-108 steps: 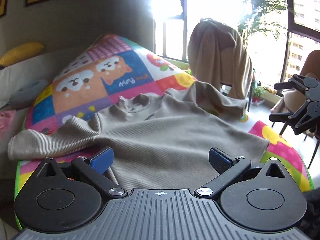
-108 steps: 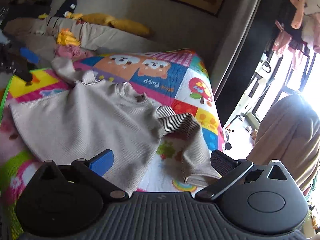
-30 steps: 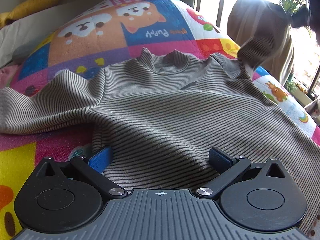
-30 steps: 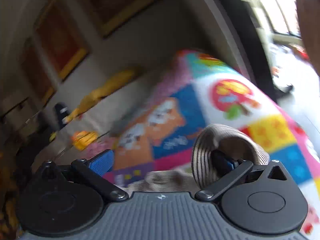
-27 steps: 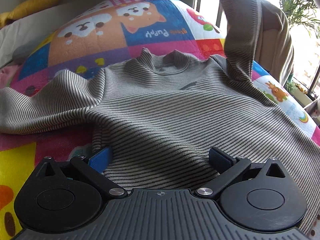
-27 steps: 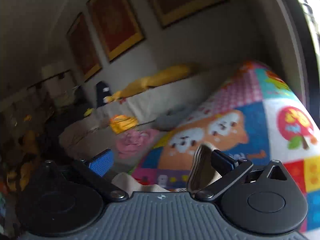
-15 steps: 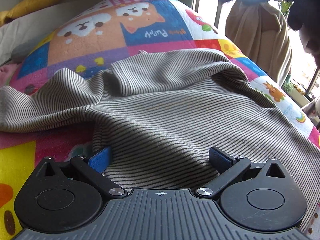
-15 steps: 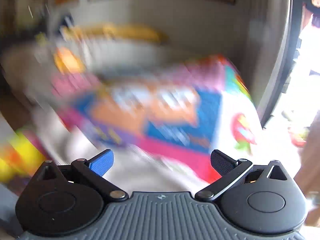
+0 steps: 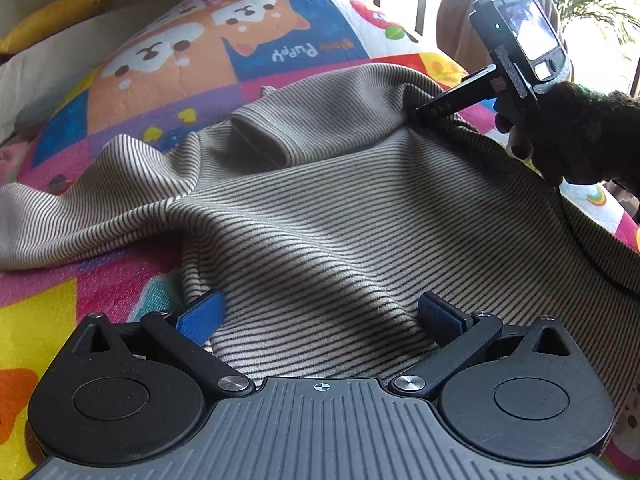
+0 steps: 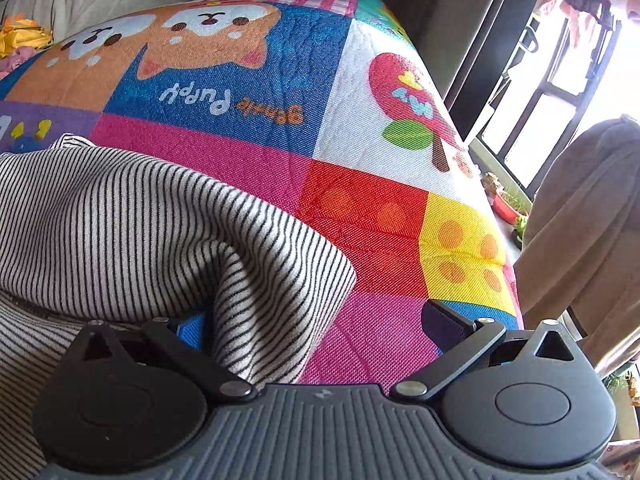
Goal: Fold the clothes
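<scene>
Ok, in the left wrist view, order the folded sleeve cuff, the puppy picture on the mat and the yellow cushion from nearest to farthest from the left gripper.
1. Folded sleeve cuff, on the striped top, just ahead of the left gripper.
2. Puppy picture, on the mat beyond.
3. Yellow cushion, far left, behind the mat.

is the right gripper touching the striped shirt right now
Touching. In the right wrist view, a fold of the striped shirt drapes over the blue pad of the right gripper; the left wrist view shows its fingers pressed into the fabric.

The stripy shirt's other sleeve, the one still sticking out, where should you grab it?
Probably at its far end: the sleeve lies flat across the mat, pointing away from the stripy shirt. The open left gripper could come from that side, pinch the edge and carry it inward.
</scene>
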`<action>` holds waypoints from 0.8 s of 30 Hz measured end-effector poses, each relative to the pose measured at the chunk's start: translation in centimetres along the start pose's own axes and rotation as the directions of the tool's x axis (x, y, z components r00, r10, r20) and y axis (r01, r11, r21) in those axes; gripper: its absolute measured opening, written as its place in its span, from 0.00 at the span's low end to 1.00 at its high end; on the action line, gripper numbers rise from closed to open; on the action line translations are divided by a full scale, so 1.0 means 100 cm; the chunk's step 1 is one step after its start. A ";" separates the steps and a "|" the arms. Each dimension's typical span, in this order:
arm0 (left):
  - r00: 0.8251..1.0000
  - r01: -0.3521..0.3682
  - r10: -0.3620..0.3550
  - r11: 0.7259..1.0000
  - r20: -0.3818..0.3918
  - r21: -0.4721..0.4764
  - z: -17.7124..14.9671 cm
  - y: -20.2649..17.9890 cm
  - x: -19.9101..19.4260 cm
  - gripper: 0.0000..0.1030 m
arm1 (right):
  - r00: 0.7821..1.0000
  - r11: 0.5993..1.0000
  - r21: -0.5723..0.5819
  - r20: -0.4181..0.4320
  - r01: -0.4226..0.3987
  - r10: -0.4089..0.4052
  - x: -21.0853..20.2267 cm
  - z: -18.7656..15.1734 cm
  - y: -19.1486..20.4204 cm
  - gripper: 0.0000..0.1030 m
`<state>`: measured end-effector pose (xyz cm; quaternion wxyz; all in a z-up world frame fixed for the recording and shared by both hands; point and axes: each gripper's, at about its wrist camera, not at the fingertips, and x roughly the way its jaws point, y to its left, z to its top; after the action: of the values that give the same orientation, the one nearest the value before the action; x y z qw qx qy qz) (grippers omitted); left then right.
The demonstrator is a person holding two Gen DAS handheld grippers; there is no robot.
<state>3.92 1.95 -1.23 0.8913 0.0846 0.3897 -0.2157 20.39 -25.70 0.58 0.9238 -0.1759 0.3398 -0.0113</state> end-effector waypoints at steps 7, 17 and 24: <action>0.983 0.182 -0.181 0.976 0.019 -0.120 0.019 0.021 -0.018 1.00 | 0.993 0.996 -0.055 0.088 -0.073 0.078 -0.059 -0.028 -0.017 1.00; 0.988 0.154 -0.141 0.908 0.063 -0.390 0.097 0.054 0.040 1.00 | 0.991 0.991 -0.105 0.104 -0.078 0.089 -0.087 -0.034 -0.027 1.00; 0.993 0.119 -0.112 0.906 0.043 -0.407 0.107 0.060 0.079 0.97 | 0.982 0.985 -0.030 0.086 -0.168 0.170 -0.119 -0.020 -0.064 1.00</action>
<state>18.38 1.42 0.19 0.8786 -0.1288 0.4221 -0.1826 10.66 -30.65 8.71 0.9335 -0.1571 0.3126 0.0790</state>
